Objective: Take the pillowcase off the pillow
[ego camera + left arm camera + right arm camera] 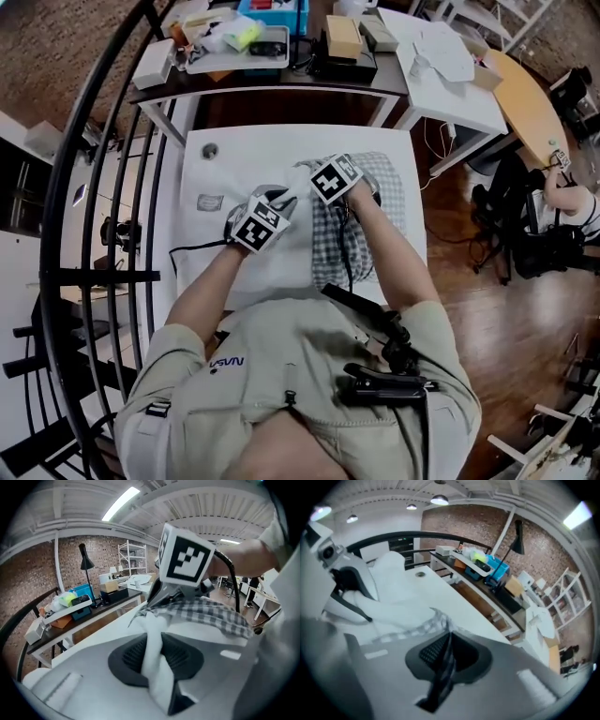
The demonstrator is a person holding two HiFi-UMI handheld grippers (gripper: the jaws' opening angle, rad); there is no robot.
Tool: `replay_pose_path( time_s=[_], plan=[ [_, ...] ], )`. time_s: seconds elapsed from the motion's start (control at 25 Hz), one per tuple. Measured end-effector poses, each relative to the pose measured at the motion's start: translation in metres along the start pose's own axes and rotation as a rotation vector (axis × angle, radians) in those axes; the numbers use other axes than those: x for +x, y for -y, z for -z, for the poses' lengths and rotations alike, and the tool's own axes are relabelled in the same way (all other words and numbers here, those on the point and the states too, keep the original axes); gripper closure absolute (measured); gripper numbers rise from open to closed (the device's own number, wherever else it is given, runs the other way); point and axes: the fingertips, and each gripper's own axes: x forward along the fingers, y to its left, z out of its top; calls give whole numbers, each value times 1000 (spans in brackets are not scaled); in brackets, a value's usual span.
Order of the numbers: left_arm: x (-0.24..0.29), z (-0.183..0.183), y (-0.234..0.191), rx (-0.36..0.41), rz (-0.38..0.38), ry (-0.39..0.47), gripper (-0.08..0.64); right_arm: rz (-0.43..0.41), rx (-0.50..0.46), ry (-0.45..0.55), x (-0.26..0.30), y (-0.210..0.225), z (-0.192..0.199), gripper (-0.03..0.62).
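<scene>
Jaws: left gripper (157,660) pinches pillow (151,627) | right gripper (443,660) pinches pillowcase (434,619)

"NASA" lettering, upside down, on the person's shirt (281,370)

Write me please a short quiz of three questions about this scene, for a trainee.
1. True or false: the left tool is shut on the checked pillowcase.
2. What does the right tool grip? A. checked pillowcase fabric; B. a black cable; C. nothing.
3. On what does the white pillow lie?
Key: 1. False, it pinches white pillow fabric. 2. A. 3. On the white table.
</scene>
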Motion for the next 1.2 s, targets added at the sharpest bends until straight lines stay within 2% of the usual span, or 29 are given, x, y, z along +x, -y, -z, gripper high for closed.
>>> replay_pose_path(
  time_s=[0.04, 0.12, 0.24, 0.36, 0.52, 0.68, 0.76, 0.84, 0.92, 0.96, 1.0, 1.08, 1.2],
  plan=[
    [-9, -5, 0, 19, -13, 24, 493, 52, -21, 6, -2, 9, -2, 575],
    [-35, -20, -1, 33, -31, 87, 522, 143, -19, 18, -12, 33, 0, 577],
    [-76, -40, 1, -20, -34, 210, 529, 223, 57, 41, -35, 71, 13, 577],
    [-101, -43, 5, -85, -21, 267, 532, 302, 110, 57, -53, 100, 32, 577],
    [-104, -26, -8, -167, -24, 274, 532, 363, 182, 43, -58, 126, 65, 577],
    [-72, -6, -26, -174, -45, 212, 532, 374, 237, -5, -34, 125, 100, 577],
    [-56, -2, -31, -178, -44, 202, 526, 348, 267, 39, -29, 119, 105, 577],
    [-47, -9, -32, -130, -45, 215, 477, 328, 306, 120, -38, 117, 101, 546],
    [-46, -20, -33, -85, -45, 243, 384, 314, 349, 192, -55, 115, 98, 462],
    [-49, -26, -33, -75, -48, 259, 360, 306, 377, 224, -64, 111, 96, 437],
    [-53, -31, -32, -70, -52, 276, 341, 300, 408, 257, -74, 106, 95, 426],
    [-65, -42, -23, -62, -55, 309, 256, 305, 466, 330, -99, 92, 94, 426],
    [-87, -46, 20, -33, 17, 322, 236, 292, 539, 429, -140, 53, 98, 426]
  ],
)
